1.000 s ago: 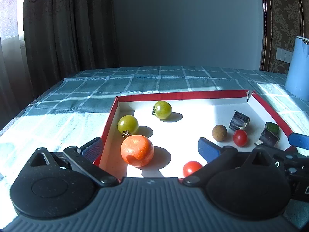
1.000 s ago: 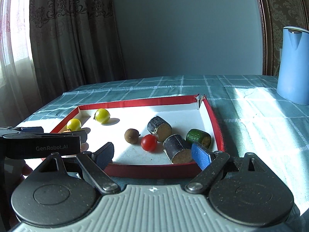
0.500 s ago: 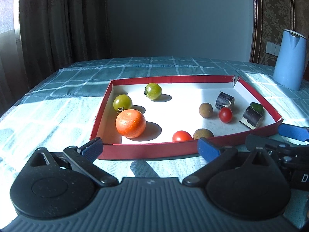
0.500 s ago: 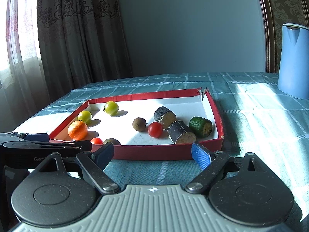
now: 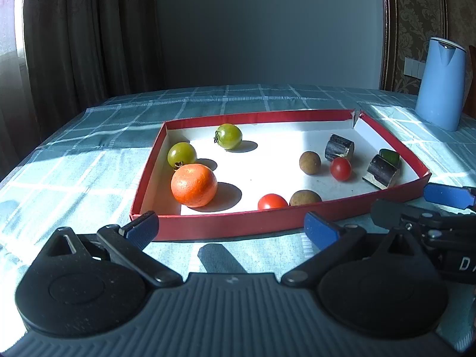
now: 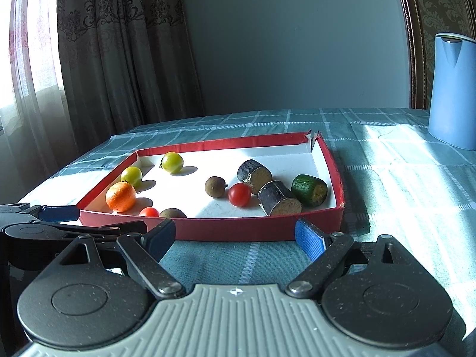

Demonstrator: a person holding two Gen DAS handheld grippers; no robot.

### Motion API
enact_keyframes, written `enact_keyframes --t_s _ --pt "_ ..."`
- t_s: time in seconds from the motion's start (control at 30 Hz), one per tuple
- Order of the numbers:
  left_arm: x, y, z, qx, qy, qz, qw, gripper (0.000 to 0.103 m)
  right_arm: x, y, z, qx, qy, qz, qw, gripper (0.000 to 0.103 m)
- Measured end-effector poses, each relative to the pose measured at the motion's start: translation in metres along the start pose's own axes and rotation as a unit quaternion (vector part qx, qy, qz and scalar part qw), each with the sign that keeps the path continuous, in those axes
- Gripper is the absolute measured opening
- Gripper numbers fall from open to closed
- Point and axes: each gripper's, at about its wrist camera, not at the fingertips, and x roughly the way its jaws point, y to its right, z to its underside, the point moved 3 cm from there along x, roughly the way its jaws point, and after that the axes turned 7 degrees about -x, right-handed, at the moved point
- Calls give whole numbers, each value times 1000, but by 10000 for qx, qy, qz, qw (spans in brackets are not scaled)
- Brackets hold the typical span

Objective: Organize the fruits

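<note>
one "d" on right gripper [image 5: 446,205]

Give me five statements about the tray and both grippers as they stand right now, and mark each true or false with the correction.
1. Both grippers are open and hold nothing. True: the left gripper and right gripper have their fingers spread, with nothing between them.
2. The orange lies on the tablecloth outside the tray. False: it sits inside the red tray, near its left wall.
3. Two green tomatoes are in the tray. True.
4. The blue kettle stands inside the tray. False: it stands on the tablecloth, beyond the tray's far right corner.
5. Only one red cherry tomato is in the tray. False: there are two.
</note>
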Motion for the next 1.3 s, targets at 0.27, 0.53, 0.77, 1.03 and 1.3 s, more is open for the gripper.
enact_keyframes --t_s 0.27,0.53,0.77,1.03,1.3 --pt "0 1 0 26 8 -19 10000 103 1 0 0 0 -14 16 10000 88" --pt "-1 1 0 33 43 -22 10000 103 1 0 0 -12 -34 23 10000 88" --pt "-1 1 0 39 69 -25 10000 103 1 -1 0 -25 -29 27 10000 88" --pt "-4 1 -1 38 117 -54 9999 103 1 -1 0 -27 -33 27 10000 88" --pt "-3 -3 -1 -61 47 -44 10000 103 1 -1 0 -29 -33 28 10000 88"
